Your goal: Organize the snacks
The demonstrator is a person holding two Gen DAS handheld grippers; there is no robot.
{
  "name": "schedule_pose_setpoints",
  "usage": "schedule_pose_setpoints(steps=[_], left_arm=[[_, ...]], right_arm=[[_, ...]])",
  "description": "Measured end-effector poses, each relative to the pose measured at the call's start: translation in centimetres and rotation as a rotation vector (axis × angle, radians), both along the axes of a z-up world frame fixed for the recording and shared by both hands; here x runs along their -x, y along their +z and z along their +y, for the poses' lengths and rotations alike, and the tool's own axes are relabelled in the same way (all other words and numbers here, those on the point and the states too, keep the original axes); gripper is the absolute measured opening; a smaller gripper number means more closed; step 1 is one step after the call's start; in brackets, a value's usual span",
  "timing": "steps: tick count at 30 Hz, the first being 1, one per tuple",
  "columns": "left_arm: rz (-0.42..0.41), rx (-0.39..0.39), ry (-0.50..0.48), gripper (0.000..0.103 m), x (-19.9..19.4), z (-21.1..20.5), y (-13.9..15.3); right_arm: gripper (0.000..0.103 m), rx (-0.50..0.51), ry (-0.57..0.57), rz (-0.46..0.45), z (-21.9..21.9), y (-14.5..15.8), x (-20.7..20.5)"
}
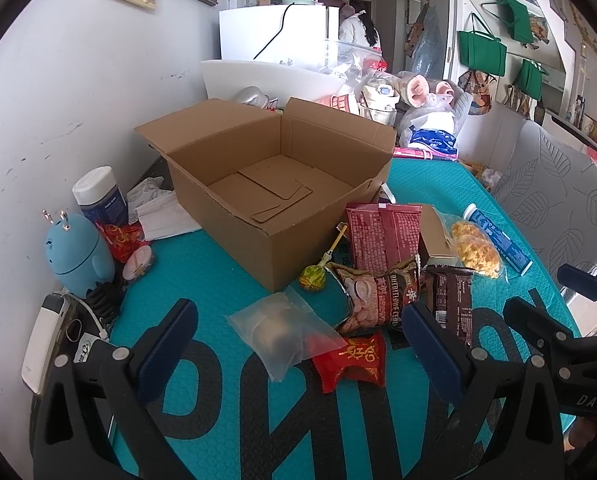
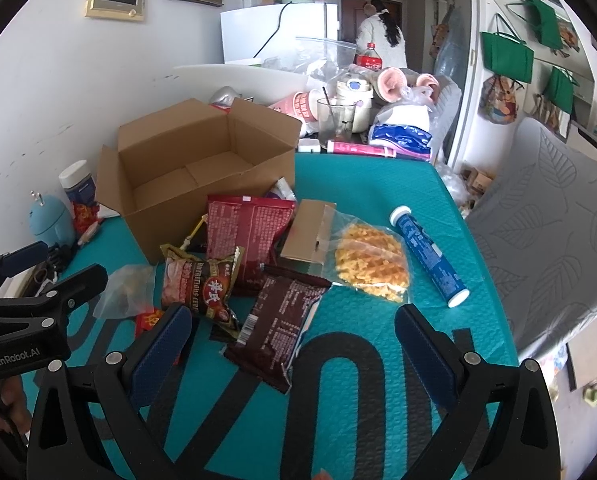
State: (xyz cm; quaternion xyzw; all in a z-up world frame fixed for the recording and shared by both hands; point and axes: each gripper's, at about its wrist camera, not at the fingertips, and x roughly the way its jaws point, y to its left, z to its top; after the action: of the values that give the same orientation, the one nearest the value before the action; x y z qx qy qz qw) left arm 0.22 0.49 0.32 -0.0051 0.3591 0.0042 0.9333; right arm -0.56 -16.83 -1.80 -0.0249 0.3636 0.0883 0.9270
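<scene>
step: first pick, nothing packed | open brown cardboard box (image 1: 266, 196) empty | snack packets heaped beside box, dark brown wrapper (image 2: 276, 320) nearest | left claw (image 1: 298, 336), right claw (image 2: 294, 340) both spread, holding nothing | next: likely close on one packet, lift into box

Teal mat (image 2: 378, 208) with large dark lettering, covering the tabletop. On it: open cardboard box (image 1: 234, 216), empty but for loose card pieces; green lollipop (image 1: 313, 278) just beside the box; clear bag (image 1: 282, 332) and red candy wrapper (image 1: 356, 360), touching; overlapping red packet (image 2: 246, 228), cereal sachet (image 2: 202, 288), brown packet (image 2: 278, 324); waffle bag (image 2: 372, 264); blue tube (image 2: 428, 254); small carton (image 2: 308, 232).
</scene>
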Motion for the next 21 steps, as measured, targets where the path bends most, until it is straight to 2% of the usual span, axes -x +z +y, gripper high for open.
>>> schedule_pose_setpoints(steps=[21], left_arm=[[0.000, 0.010, 0.006, 0.103, 0.25, 0.48, -0.10]], right_arm=[[0.103, -0.001, 0.009, 0.006, 0.24, -0.15, 0.04]])
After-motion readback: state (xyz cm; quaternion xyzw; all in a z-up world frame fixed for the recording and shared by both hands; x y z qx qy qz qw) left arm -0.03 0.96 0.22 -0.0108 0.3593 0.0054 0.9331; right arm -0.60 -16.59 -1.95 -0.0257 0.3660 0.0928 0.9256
